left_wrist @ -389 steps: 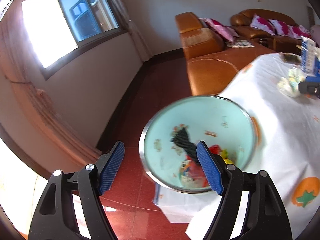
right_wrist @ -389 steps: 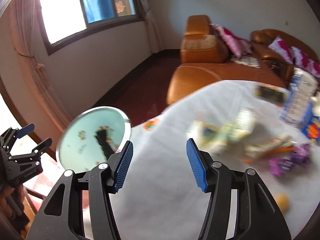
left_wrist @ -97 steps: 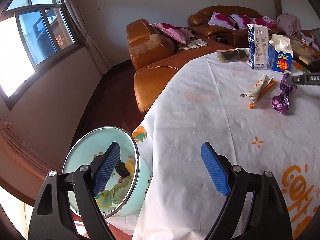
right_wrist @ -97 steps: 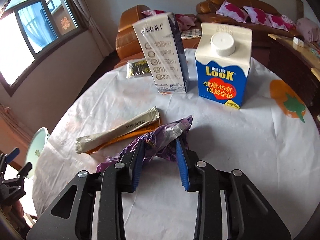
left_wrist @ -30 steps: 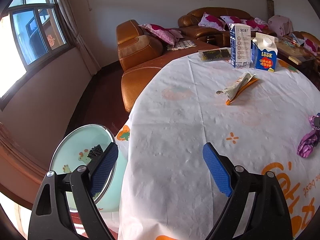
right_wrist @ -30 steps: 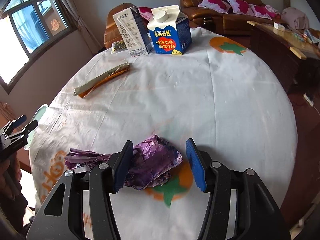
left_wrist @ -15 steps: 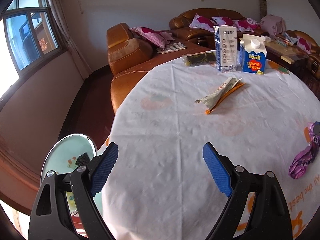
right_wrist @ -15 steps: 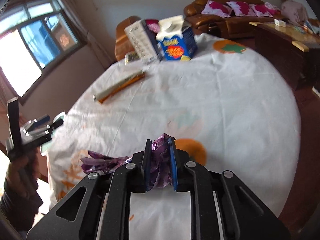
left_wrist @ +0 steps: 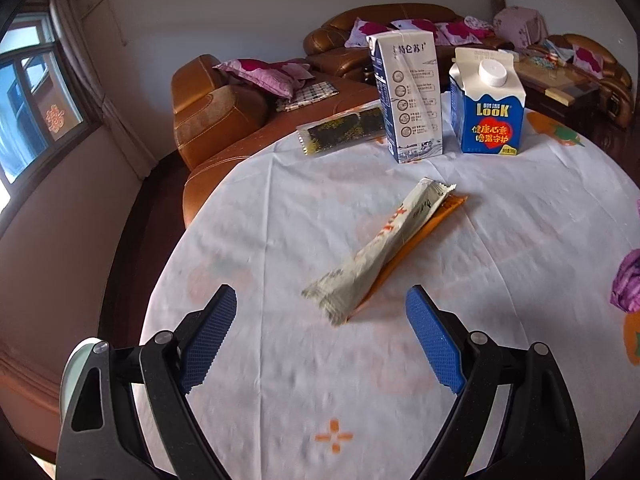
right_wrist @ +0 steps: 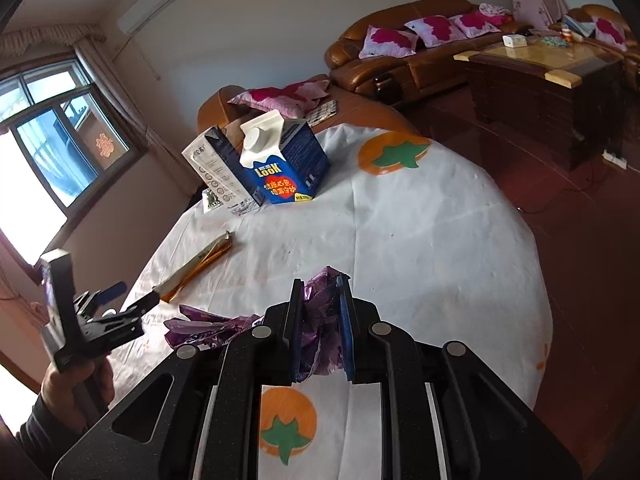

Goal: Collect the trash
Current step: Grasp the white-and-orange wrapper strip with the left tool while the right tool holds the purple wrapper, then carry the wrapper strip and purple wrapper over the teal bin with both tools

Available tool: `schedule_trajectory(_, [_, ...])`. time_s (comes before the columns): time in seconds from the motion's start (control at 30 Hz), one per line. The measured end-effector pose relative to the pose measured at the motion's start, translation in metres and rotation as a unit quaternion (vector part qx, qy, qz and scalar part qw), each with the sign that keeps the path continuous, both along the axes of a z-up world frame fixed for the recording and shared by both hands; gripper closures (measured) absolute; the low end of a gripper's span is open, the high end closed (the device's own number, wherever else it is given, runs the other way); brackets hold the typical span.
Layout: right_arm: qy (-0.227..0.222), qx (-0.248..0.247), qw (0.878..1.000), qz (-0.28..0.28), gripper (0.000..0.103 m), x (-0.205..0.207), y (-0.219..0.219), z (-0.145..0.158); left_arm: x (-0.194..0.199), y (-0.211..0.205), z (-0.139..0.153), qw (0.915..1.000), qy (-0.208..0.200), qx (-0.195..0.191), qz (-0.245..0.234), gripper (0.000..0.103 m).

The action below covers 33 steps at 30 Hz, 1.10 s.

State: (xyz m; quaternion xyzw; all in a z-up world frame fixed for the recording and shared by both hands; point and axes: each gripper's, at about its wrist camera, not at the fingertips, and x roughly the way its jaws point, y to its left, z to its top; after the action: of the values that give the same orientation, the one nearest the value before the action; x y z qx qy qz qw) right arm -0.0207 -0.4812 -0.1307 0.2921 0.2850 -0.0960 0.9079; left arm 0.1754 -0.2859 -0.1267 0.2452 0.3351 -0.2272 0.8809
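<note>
A crumpled purple foil wrapper (right_wrist: 320,320) is pinched between the blue pads of my right gripper (right_wrist: 320,284), which is shut on it above the white tablecloth (right_wrist: 420,232); part of the foil trails out to the left. The same purple wrapper (left_wrist: 628,280) shows at the right edge of the left wrist view. My left gripper (left_wrist: 320,312) stands open just short of a long cream stick wrapper (left_wrist: 384,244) that lies over an orange one (left_wrist: 432,224). A sliver of the pale green trash bowl (left_wrist: 70,372) shows at the lower left.
A tall white milk carton (left_wrist: 408,96), a blue LOOK carton (left_wrist: 486,108) and a dark snack packet (left_wrist: 340,130) stand at the table's far side. Brown leather sofas (left_wrist: 212,112) sit beyond the table edge. A person's hand (right_wrist: 76,388) holds the left gripper.
My left gripper has swung away from the bowl and across the table up to the stick wrappers. My right gripper closed on the purple wrapper and lifted it slightly, rolling.
</note>
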Motion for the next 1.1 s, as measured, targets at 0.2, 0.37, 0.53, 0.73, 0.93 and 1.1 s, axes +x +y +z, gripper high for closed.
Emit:
schedule_trajectory(0.2, [-0.005, 0.014, 1.0, 0.001, 0.086, 0.004, -0.004, -0.006, 0.016, -0.015, -0.02, 0.9988, 0.037, 0.027, -0.019, 0.029])
schedule_trajectory(0.37, [-0.006, 0.019, 1.0, 0.007, 0.086, 0.006, -0.001, -0.008, 0.008, -0.012, -0.021, 0.997, 0.06, 0.029, -0.039, 0.077])
schedule_trajectory(0.53, [-0.013, 0.013, 1.0, 0.011, 0.086, 0.011, 0.011, 0.0, -0.004, 0.003, -0.012, 0.998, 0.044, 0.032, -0.034, 0.09])
schedule_trajectory(0.73, [-0.017, -0.005, 1.0, 0.024, 0.086, 0.03, 0.034, 0.013, -0.02, 0.045, 0.011, 0.9995, 0.022, 0.015, -0.014, 0.093])
schedule_trajectory(0.93, [-0.023, -0.02, 0.998, 0.054, 0.086, 0.057, 0.067, 0.027, -0.03, 0.095, 0.029, 0.9997, -0.002, 0.0, 0.026, 0.093])
schedule_trajectory(1.1, [-0.025, -0.034, 0.996, 0.083, 0.086, 0.082, 0.1, 0.038, -0.037, 0.142, 0.039, 0.9977, -0.015, -0.011, 0.066, 0.093])
